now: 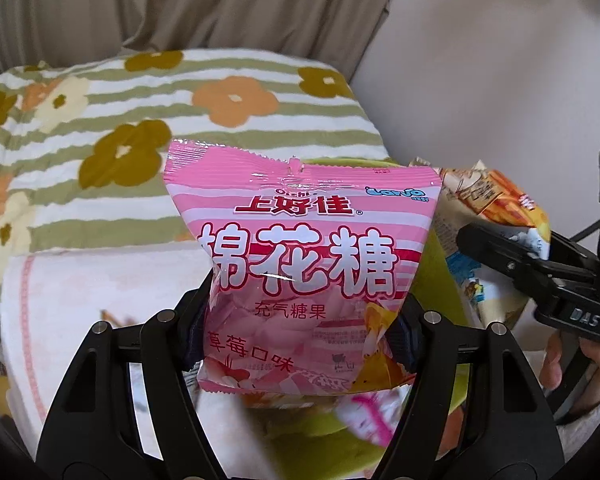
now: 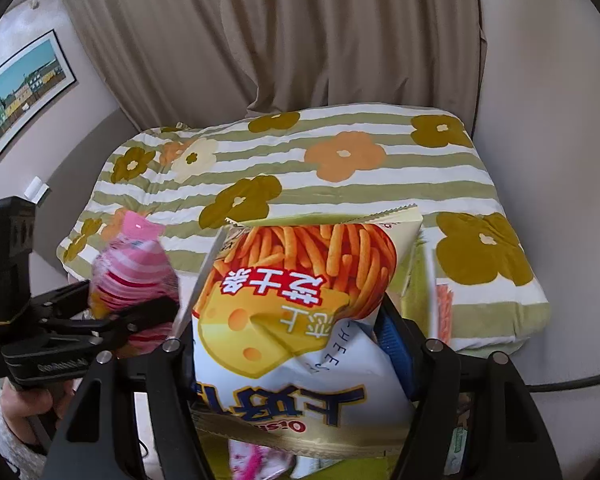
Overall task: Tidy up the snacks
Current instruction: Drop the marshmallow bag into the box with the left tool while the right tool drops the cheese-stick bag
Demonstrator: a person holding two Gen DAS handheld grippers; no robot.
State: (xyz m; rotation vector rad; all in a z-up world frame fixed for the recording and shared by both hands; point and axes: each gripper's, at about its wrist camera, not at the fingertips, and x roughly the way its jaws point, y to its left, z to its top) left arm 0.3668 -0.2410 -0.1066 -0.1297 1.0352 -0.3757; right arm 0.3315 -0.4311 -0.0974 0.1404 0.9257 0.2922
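My left gripper (image 1: 300,336) is shut on a pink marshmallow bag (image 1: 300,248) and holds it upright in the air; it also shows at the left of the right wrist view (image 2: 134,280). My right gripper (image 2: 288,344) is shut on a cheese stick snack bag (image 2: 296,304), held upside down; it also shows at the right of the left wrist view (image 1: 496,204). Both bags hang above a green container (image 1: 440,264) that holds other snack packets (image 2: 260,460).
A folded quilt with green stripes and flowers (image 2: 340,160) lies behind. A white and pink towel (image 1: 92,304) covers the surface at the left. A beige curtain (image 2: 280,40) and a framed picture (image 2: 24,92) are on the wall behind.
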